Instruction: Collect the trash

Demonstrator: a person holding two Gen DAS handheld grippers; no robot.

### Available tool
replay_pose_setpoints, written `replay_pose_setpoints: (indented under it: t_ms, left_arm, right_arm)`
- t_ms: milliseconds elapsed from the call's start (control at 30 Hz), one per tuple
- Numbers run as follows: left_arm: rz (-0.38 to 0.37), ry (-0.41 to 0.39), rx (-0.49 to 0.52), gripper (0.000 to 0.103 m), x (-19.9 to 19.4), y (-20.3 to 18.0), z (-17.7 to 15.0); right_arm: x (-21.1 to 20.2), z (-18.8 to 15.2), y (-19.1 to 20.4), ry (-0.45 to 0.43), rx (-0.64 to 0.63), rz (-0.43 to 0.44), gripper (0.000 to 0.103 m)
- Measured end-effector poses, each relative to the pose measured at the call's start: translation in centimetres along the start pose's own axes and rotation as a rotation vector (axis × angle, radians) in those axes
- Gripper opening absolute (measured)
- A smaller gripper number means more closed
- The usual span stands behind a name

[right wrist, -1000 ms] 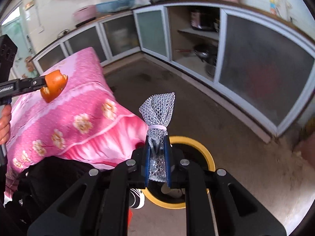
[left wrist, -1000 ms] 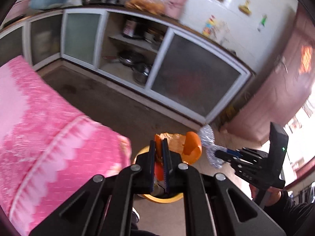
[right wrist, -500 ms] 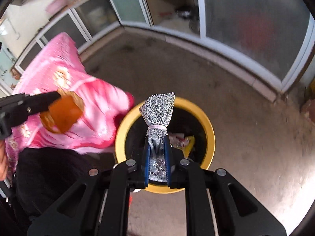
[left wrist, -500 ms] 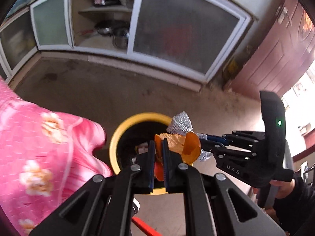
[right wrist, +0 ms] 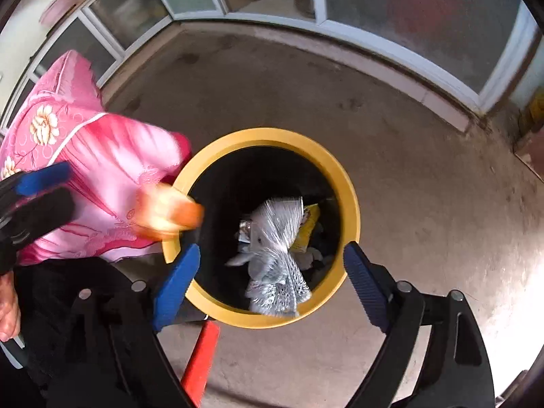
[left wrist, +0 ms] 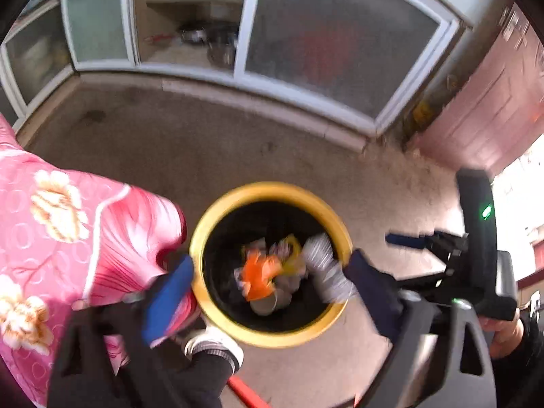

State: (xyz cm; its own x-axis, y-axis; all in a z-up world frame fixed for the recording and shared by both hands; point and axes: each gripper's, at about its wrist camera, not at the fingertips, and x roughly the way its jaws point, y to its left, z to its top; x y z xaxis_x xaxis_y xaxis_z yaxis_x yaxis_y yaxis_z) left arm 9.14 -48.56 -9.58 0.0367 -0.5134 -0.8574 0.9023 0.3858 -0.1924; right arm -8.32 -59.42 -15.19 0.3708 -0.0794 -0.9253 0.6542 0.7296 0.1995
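A yellow-rimmed black trash bin (left wrist: 272, 190) stands on the floor below both grippers; it also shows in the right wrist view (right wrist: 258, 136). My left gripper (left wrist: 272, 289) is open above it, and an orange peel (left wrist: 260, 272) is falling into the bin. In the right wrist view the peel (right wrist: 168, 216) is blurred at the bin's left rim. My right gripper (right wrist: 268, 282) is open, and the silver mesh wrapper (right wrist: 277, 265) is dropping inside the bin; it also shows in the left wrist view (left wrist: 326, 272). Other trash lies at the bottom.
A pink floral cloth (left wrist: 61, 238) hangs at the left, close to the bin. A red handle (right wrist: 200, 357) lies on the floor by the bin. Low cabinets with glass doors (left wrist: 333, 40) line the far wall. A reddish door (left wrist: 493, 108) is at the right.
Both grippers have opened above the bin. The orange peel has left the left gripper and the mesh wrapper has left the right one; both are falling into the bin.
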Motion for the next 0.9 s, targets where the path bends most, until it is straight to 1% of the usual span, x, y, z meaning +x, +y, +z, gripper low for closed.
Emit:
replay_pose_setpoints:
  t_ms: [33, 133, 200, 233, 300, 333, 367, 467, 533, 567, 600, 667, 700, 767, 833, 900]
  left_arm:
    - [-0.001, -0.007, -0.002, 0.090, -0.4, 0.0, 0.1]
    - [-0.025, -0.035, -0.039, 0.090, -1.5, 0.2, 0.2]
    - [-0.045, -0.076, -0.069, 0.090, -3.1, 0.6, 0.0]
    - [-0.049, -0.106, -0.077, 0.090, -4.3, 0.8, -0.1]
    - [-0.043, -0.155, -0.082, 0.092, -6.1, 0.8, -0.2]
    - [-0.034, -0.196, -0.086, 0.094, -7.5, 0.8, -0.4]
    - [-0.031, -0.225, -0.089, 0.095, -8.6, 0.9, -0.5]
    - [-0.036, -0.335, -0.118, 0.095, -13.0, 1.4, -1.3]
    - [-0.032, -0.401, -0.131, 0.095, -16.0, 2.0, -2.2]
    - [-0.022, -0.434, -0.139, 0.095, -17.4, 2.2, -2.7]
    - [-0.016, -0.460, -0.143, 0.095, -18.6, 2.5, -3.2]
    - [0.001, -0.524, -0.148, 0.095, -21.5, 3.1, -4.6]
    - [0.016, -0.548, -0.148, 0.095, -22.6, 3.3, -5.2]
    - [0.071, -0.600, -0.148, 0.095, -25.0, 3.7, -6.8]
    - [0.118, -0.657, -0.135, 0.095, -27.3, 4.0, -8.8]
    - [0.168, -0.685, -0.130, 0.095, -28.9, 4.3, -10.5]
  right_arm:
    - [-0.8, -0.4, -0.2, -0.025, -0.002, -0.054, 0.079]
    - [-3.7, -1.1, -0.9, -0.091, 0.014, -0.095, 0.079]
    - [-6.1, -1.7, -1.4, -0.164, 0.030, -0.145, 0.079]
    - [-7.1, -1.8, -1.5, -0.196, 0.031, -0.169, 0.079]
    - [-9.9, -2.5, -1.5, -0.293, 0.026, -0.240, 0.081]
    - [-11.3, -2.9, -1.2, -0.343, 0.020, -0.265, 0.082]
    - [-12.3, -3.1, -0.9, -0.380, 0.016, -0.281, 0.085]
    - [-16.1, -4.0, 0.9, -0.543, -0.004, -0.327, 0.093]
    - [-18.0, -4.5, 2.3, -0.632, -0.027, -0.347, 0.094]
    - [-19.1, -4.9, 3.3, -0.691, -0.041, -0.345, 0.095]
    - [-20.0, -5.2, 4.1, -0.728, -0.046, -0.333, 0.095]
    - [-21.6, -5.8, 5.7, -0.808, -0.050, -0.282, 0.095]
    - [-22.3, -6.2, 6.5, -0.848, -0.047, -0.257, 0.095]
    - [-23.5, -6.7, 7.7, -0.913, -0.041, -0.217, 0.095]
    - [-24.3, -7.1, 9.5, -0.952, -0.050, -0.175, 0.095]
    - [-24.7, -7.2, 10.9, -0.943, -0.065, -0.142, 0.095]
